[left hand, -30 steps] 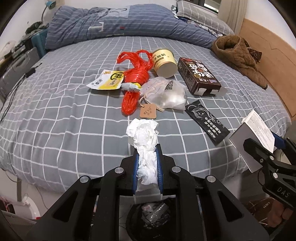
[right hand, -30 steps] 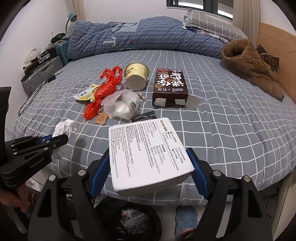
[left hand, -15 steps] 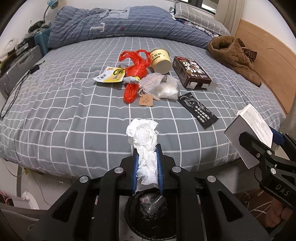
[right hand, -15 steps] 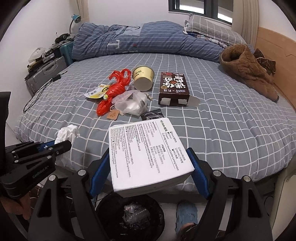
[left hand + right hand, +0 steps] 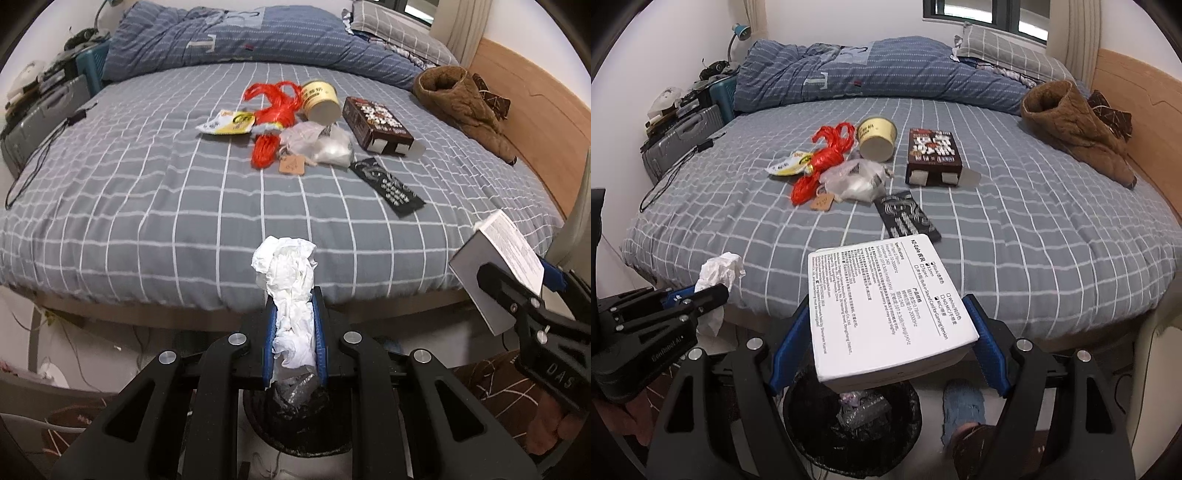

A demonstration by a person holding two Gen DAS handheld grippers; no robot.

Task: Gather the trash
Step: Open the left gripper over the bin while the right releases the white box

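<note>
Tissue (image 5: 291, 291), crumpled and white, is sitting clamped between the blue pads of the left tool (image 5: 293, 332), while the right tool (image 5: 882, 332) is gripping a white printed box (image 5: 886, 306) across its width, the box's long axis running forward along the fingers. Both loads are hanging past the near edge of the bed (image 5: 147, 206), and the relation that matters is vertical: the black-lined trash bin (image 5: 849, 417) is lying directly beneath each tool, on the floor, so a release would probably drop either piece inside. The box is spanning much of the bin's mouth in the right view, so its fit is looking tighter than the tissue's. The bin's rim is largely hidden behind the tools and their loads, and how well each load is centred over it is hard to judge. More litter is waiting near the middle of the bed: a red plastic bag (image 5: 273, 122), a yellow wrapper (image 5: 229, 123), a paper cup (image 5: 319, 101), a clear bag (image 5: 319, 144), a dark carton (image 5: 376, 123) and a black packet (image 5: 388, 186).
</note>
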